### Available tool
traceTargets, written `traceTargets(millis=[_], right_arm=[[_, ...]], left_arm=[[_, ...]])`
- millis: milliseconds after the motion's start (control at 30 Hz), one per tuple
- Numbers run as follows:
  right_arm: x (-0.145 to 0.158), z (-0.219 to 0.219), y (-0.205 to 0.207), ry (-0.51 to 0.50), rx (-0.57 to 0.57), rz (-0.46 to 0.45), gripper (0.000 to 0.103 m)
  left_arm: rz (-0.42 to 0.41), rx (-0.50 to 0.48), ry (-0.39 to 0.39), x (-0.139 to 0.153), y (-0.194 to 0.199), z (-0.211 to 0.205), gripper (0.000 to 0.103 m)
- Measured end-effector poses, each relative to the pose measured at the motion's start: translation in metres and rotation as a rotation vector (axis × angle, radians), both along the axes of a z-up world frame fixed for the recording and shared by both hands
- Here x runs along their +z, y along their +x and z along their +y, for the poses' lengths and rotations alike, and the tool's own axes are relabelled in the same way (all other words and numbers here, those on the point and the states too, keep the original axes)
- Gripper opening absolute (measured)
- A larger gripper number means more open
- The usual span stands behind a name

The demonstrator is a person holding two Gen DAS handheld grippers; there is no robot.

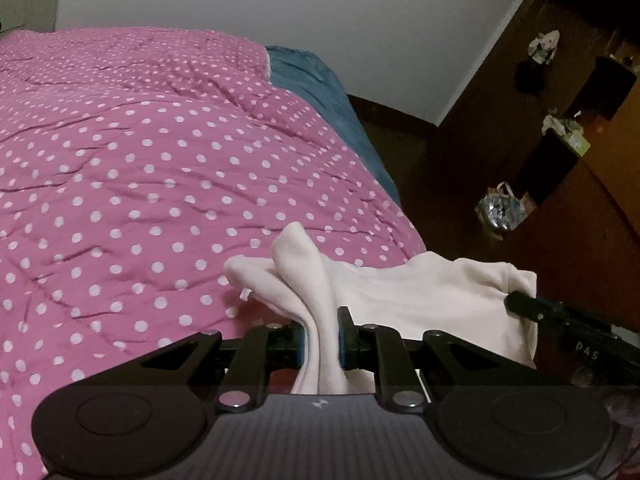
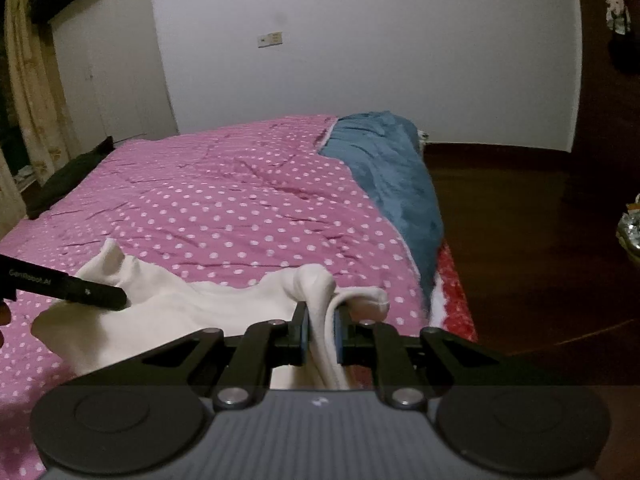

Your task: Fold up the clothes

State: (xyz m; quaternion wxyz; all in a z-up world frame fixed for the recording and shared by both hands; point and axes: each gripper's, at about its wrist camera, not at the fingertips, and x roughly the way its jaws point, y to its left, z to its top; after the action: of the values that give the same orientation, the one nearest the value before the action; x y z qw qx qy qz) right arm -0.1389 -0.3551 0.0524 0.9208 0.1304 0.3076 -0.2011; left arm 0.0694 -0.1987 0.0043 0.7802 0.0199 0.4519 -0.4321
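**A:** Left wrist view: the left gripper (image 1: 323, 334) has its jaws nearly closed on a bunched fold of the cream garment (image 1: 420, 292), the cloth rising in a ridge between the pads. What does the other side show?

**B:** Right wrist view: the right gripper (image 2: 320, 330) is likewise pinched tight on a gathered edge of the same garment (image 2: 192, 312), with a rolled hem spilling just beyond the pads. The cloth spans between the two grips, sagging onto the near edge of the bed.

**A:** So both corners are held. How should the step go?

**B:** Judging from the slack, the pair should draw apart until the span is taut, then lay it flat on the polka-dot quilt (image 2: 224, 200) before any fold. Keep both hands level, or the crease will run crooked.

**A:** Any risk?

**B:** The grips hold bunched layers, not clean corners; one could slip. The blue blanket (image 2: 388, 176) lies along the quilt's far side, well apart, and the floor (image 2: 520, 220) drops away just beside the right grip, so the spread should go inward.
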Motion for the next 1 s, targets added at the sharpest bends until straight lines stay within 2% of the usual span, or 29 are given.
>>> traceTargets(millis=[267, 600, 900, 1000], right_arm=[[-0.005, -0.007, -0.002, -0.005, -0.024, 0.007, 0.011], [-0.001, -0.014, -0.005, -0.016, -0.052, -0.017, 0.011], [-0.019, -0.015, -0.001, 0.009, -0.064, 0.023, 0.011], [-0.018, -0.015, -0.001, 0.008, -0.061, 0.019, 0.011]], left_arm=[[-0.045, -0.019, 0.052, -0.006, -0.010, -0.015, 0.016], [-0.132, -0.019, 0.046, 0.011, -0.016, -0.025, 0.016], [-0.115, -0.020, 0.099, -0.007, -0.013, -0.032, 0.016], [-0.110, -0.020, 0.098, -0.004, -0.013, -0.033, 0.016]])
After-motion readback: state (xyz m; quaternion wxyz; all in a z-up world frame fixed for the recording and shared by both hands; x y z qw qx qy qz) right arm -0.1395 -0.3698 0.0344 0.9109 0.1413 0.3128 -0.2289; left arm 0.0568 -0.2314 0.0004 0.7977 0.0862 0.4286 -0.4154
